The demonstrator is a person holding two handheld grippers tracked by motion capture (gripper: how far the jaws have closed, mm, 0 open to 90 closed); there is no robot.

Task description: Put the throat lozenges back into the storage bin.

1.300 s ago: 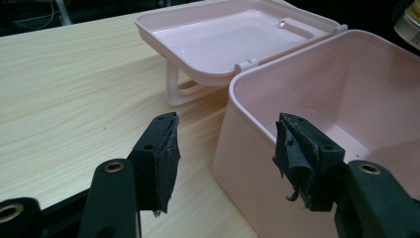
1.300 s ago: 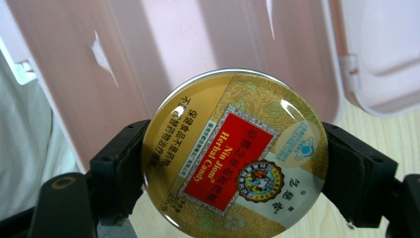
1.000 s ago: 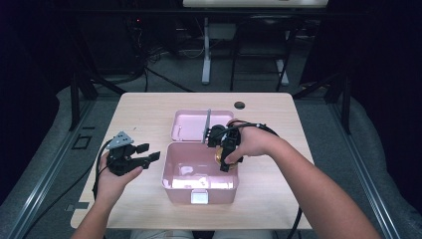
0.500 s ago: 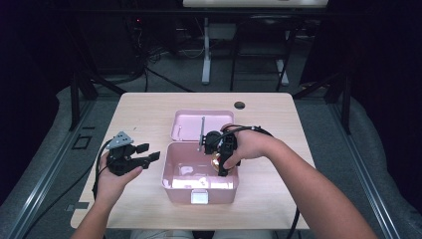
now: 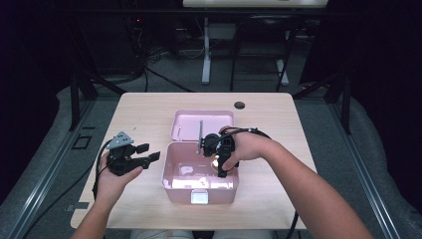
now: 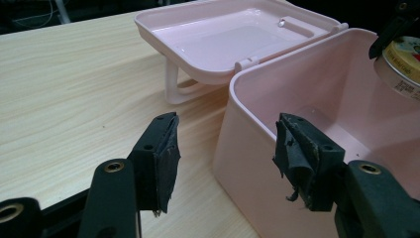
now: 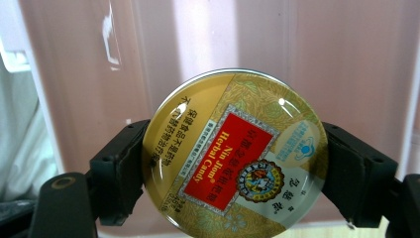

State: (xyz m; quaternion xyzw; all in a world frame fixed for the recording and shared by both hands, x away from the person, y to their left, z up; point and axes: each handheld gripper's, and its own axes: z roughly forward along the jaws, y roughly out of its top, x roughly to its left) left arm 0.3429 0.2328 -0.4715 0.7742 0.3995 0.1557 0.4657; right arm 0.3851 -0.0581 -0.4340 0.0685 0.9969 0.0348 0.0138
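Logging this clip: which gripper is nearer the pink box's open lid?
Right. The right gripper sits over the box just before the lid; the left gripper waits outside the box's left wall.

Desk (image 5: 149,112): open box (image 5: 199,191) at centre near the front edge, its lid (image 5: 201,124) lying back behind it. Left tongs (image 5: 144,157) just left of the box, above the desk. Right tongs (image 5: 221,162) inside the box's opening, clasping a round tin (image 7: 235,156).
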